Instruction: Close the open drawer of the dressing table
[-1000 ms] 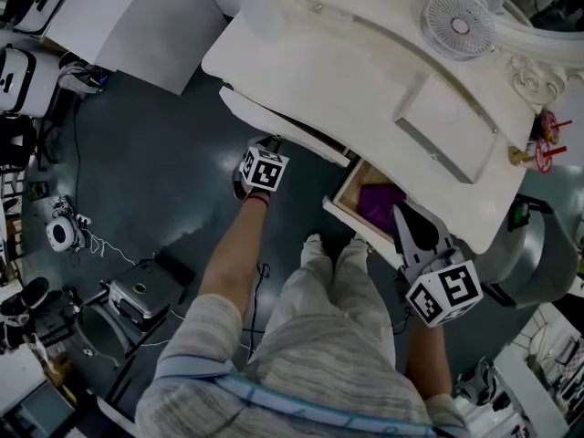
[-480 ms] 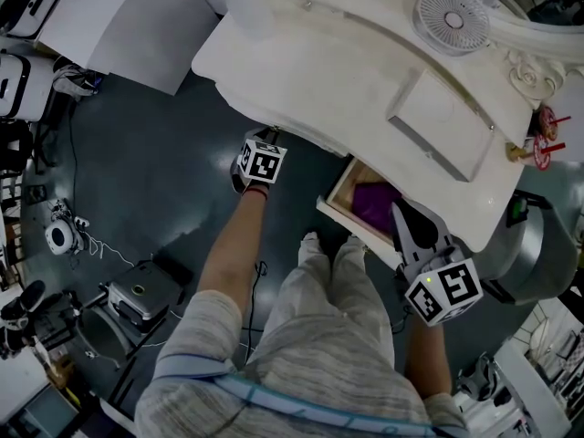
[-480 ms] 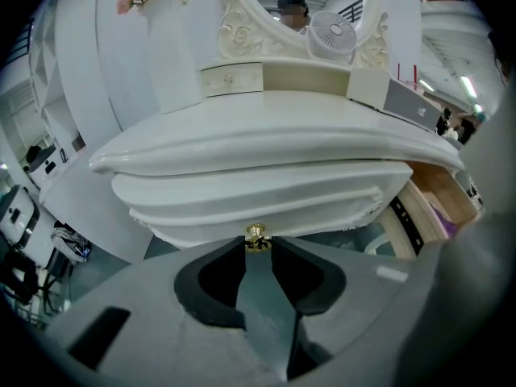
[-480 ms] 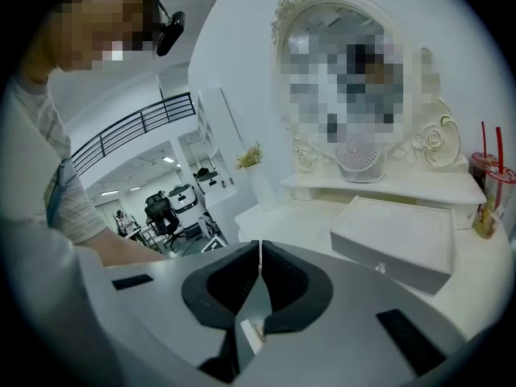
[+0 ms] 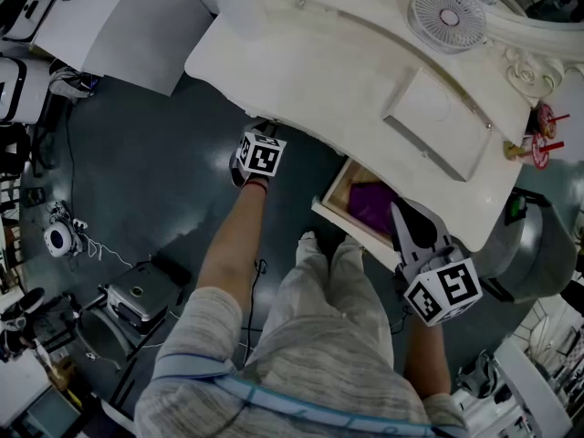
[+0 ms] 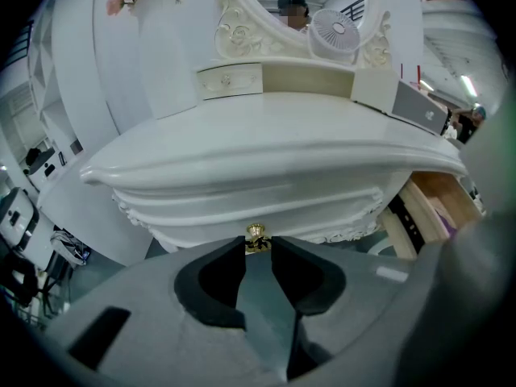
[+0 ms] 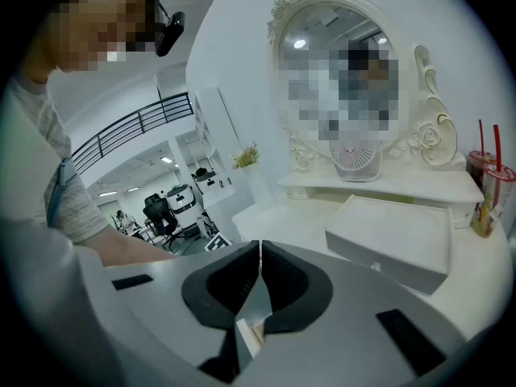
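- And it's in! A second ago the white carved drawer front jutted out from under the tabletop at 11 o'clock in the head view. Now it's tucked beneath the edge, and the left gripper has travelled in with it.
- Far left, at 9 o'clock, the dark grey floor carries scattered gear and cables.
- The left gripper's marker cube sits at 11 o'clock, right against the rim of the white, curvy-edged dressing table.
- In the left gripper view, the jaws are part-way closed and clamped on the small gold knob at their tips, dead centre under the tabletop.
- In the middle, at 6 o'clock, the person's pale grey trousers fill the lower frame, with both feet near the table.
- At 3 o'clock from centre, a second, wood-sided drawer stands pulled out, with a purple cloth-like thing inside.
- On the tabletop there's a flat white rectangular box at 2 o'clock and a small round white fan at 1 o'clock.
- The right gripper hangs at 4 o'clock, just beside the open drawer's near corner, its jaws pressed together on nothing.
- Far right, at 2 o'clock by the edge, there are red-strawed cups.
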A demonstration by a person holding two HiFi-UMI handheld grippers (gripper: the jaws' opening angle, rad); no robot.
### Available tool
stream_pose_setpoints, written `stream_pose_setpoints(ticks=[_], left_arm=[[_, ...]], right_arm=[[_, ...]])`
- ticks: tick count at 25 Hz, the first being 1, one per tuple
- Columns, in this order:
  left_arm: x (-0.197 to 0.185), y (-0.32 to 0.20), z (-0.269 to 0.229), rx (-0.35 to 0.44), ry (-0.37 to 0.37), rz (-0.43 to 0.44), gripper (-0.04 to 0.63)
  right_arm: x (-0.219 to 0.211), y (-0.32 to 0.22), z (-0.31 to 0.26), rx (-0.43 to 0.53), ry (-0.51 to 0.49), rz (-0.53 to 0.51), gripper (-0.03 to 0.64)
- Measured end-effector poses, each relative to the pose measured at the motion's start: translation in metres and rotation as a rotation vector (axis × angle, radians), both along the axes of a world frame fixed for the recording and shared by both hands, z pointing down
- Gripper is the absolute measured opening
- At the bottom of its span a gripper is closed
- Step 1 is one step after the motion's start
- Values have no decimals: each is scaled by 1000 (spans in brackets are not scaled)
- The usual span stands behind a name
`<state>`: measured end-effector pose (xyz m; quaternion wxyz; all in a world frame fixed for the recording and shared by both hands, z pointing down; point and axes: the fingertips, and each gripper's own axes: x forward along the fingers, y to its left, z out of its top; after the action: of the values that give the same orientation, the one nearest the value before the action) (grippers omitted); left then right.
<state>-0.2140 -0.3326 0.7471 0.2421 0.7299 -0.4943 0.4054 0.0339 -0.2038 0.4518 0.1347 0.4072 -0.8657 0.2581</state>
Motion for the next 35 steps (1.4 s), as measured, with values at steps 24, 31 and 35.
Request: stream_pose_setpoints(ticks=[24, 31, 35], left_arm=[[14, -4, -3, -14, 64, 15, 175], [23, 2, -30, 55, 62, 39, 181], [31, 4, -52, 100, 82, 60, 179]], right_arm=[[8, 5, -2, 5, 5, 9, 11], [11, 14, -12, 22, 8, 4, 12], [11, 21, -19, 36, 5, 1, 12]])
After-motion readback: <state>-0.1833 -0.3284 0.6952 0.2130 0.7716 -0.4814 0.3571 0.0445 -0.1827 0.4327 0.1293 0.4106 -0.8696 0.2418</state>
